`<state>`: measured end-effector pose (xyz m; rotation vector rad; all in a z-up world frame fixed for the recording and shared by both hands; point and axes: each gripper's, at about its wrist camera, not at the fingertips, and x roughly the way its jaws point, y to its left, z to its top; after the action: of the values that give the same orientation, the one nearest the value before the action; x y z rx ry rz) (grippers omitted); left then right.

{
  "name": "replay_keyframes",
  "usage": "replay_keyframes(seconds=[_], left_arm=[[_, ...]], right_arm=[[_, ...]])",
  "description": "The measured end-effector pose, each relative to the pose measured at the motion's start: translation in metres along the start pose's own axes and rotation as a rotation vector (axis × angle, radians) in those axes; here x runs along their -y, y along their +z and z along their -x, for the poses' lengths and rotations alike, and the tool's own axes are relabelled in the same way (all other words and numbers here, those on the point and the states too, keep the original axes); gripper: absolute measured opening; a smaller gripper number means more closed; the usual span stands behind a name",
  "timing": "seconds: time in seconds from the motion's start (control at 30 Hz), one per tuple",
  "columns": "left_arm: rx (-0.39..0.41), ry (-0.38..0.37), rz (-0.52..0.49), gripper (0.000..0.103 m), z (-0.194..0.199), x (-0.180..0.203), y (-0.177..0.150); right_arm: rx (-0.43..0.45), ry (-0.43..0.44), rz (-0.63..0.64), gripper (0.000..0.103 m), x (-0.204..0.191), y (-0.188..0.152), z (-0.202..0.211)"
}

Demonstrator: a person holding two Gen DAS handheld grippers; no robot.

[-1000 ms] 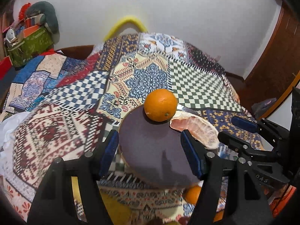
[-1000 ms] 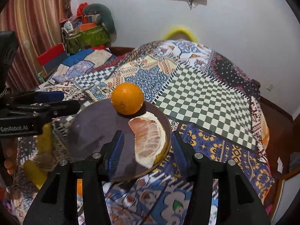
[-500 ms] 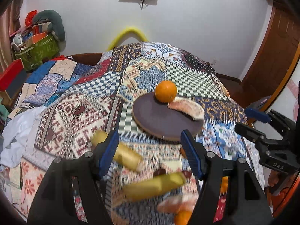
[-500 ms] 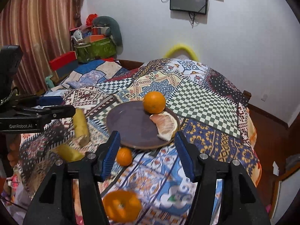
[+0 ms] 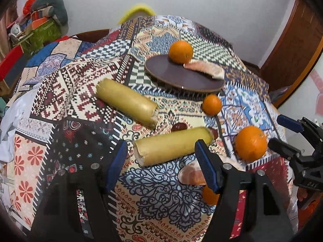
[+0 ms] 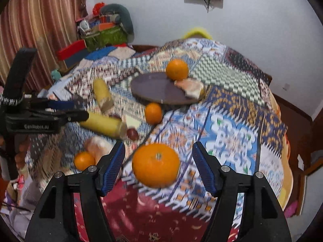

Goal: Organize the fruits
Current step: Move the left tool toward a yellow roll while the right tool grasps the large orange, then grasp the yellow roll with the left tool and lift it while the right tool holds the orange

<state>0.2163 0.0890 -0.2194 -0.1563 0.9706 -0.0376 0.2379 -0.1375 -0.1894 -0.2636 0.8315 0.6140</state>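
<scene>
- Blue-padded jaws of the left gripper [image 5: 161, 165] stand wide apart with nothing held; a yellow banana piece [image 5: 172, 146] lies on the cloth between them, touching neither pad as far as can be told.
- Blue-padded jaws of the right gripper [image 6: 158, 166] are equally wide and empty, framing a large orange [image 6: 155, 165] that sits near the tabletop's near edge; this view is blurred.
- Beside the left jaws, towards the near edge, lie a pinkish pomelo wedge [image 5: 191, 175] and a small orange [image 5: 210, 195], partly hidden by the right finger.
- Just past the banana piece sits a dark red fruit [image 5: 178, 127], too small to identify.
- A second banana piece [image 5: 126, 101] lies tilted further in, towards the left edge.
- A small mandarin [image 5: 211, 104] rests just beside the near rim of the dark round plate [image 5: 169, 74].
- On the plate's far side sit an orange [image 5: 180, 51] and a pomelo slice [image 5: 205, 71], touching each other.
- Patchwork patterned cloth [image 5: 60, 92] covers the whole tabletop.
</scene>
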Motion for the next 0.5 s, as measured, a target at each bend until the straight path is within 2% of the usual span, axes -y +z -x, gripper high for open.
replay_keyframes(seconds=[0.2,0.3,0.5], left_arm=[[-0.018,-0.001,-0.033,0.069,-0.017,0.005,0.006],[-0.018,0.004,-0.054,0.073,-0.024,0.007,0.011],[-0.027,-0.025,-0.089,0.075,-0.034,0.008,0.014]], right_arm=[[-0.049,0.007,-0.024,0.067,-0.003,-0.015,-0.013],[-0.064,0.010,-0.034,0.069,-0.001,-0.016,-0.020],[-0.102,0.021,-0.036,0.069,-0.003,-0.022,-0.038]])
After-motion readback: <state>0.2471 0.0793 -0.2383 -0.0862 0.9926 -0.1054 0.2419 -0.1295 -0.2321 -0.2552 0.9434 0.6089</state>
